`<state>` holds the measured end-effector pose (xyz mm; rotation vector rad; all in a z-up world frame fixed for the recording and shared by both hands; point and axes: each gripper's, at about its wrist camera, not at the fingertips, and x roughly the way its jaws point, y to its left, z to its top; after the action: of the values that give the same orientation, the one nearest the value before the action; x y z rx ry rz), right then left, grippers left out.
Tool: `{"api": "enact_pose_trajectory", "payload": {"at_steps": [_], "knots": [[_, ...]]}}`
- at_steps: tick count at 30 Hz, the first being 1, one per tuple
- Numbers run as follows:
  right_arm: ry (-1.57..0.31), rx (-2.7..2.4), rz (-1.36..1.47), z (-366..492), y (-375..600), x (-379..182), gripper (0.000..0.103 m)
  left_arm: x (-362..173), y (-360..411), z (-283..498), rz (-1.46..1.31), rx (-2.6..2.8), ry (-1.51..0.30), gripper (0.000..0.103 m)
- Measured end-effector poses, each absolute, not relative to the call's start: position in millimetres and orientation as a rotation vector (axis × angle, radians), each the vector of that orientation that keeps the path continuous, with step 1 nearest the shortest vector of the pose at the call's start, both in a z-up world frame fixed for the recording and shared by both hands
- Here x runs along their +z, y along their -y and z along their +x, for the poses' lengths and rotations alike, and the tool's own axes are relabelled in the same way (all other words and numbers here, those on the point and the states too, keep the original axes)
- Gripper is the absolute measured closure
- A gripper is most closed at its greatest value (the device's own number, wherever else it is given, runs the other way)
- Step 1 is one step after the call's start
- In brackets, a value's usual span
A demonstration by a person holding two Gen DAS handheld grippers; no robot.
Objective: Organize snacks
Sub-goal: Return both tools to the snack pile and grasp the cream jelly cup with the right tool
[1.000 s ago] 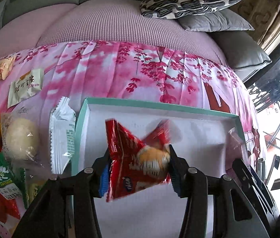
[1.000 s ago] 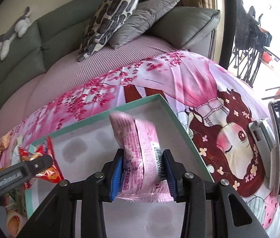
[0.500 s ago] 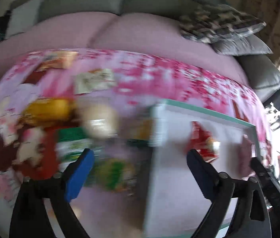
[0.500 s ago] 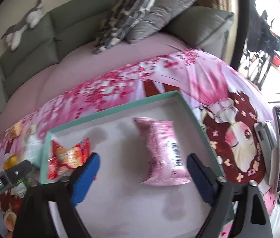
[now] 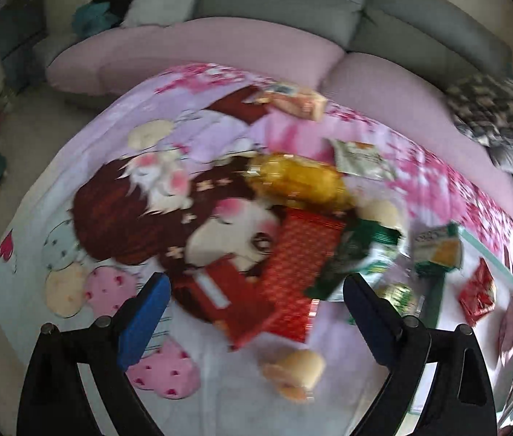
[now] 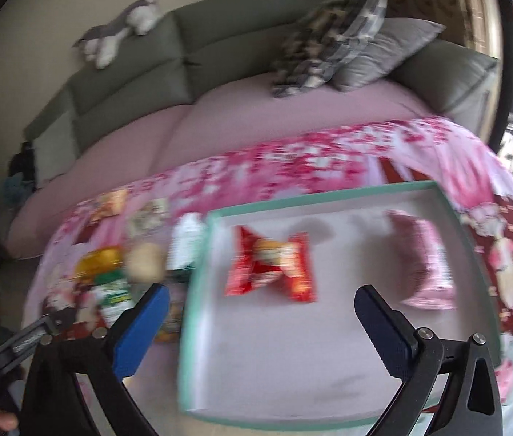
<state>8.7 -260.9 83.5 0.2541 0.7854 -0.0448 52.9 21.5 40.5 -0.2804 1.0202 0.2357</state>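
Note:
A teal-rimmed box point(image 6: 198, 290) lies on the pink printed cloth; a red snack packet point(image 6: 271, 261) and a pink packet point(image 6: 423, 265) lie inside it. My right gripper point(image 6: 260, 292) hovers over the box, its jaws opening with nothing between them. My left gripper point(image 5: 254, 283) stands open and empty over the loose snack pile: a red patterned packet point(image 5: 300, 254), a yellow packet point(image 5: 296, 180), a green packet point(image 5: 358, 261) and a small bun packet point(image 5: 296, 370). The box rim point(image 5: 489, 254) and the red snack packet point(image 5: 480, 292) show at the right edge. Both views are blurred.
More packets lie left of the box: a white one point(image 6: 187, 239), a round bun point(image 6: 145, 261), an orange one point(image 5: 292, 100). A grey-green sofa point(image 6: 129, 83) with pillows point(image 6: 332, 43) and a plush toy point(image 6: 118, 36) stands behind. The cloth edge drops to the floor point(image 5: 9, 138).
Both grippers let go of their packets, which now lie in the box. My left gripper swung left from the box to the snack pile. My right gripper drew back and left.

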Motion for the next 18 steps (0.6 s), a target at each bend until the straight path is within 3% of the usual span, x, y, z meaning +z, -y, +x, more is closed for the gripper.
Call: {"api": "enact_pose_trajectory", "payload": {"at_steps": [12, 18], "knots": [[-0.909, 0.08, 0.14, 22.5, 175.4, 51.4, 0.0, 32.8, -72.7, 47.8, -0.405, 0.235, -1.058, 0.007], [-0.944, 0.178, 0.068, 18.9, 135.8, 39.9, 0.002, 24.0, -83.1, 51.8, -0.298, 0.258, -1.105, 0.007]]}}
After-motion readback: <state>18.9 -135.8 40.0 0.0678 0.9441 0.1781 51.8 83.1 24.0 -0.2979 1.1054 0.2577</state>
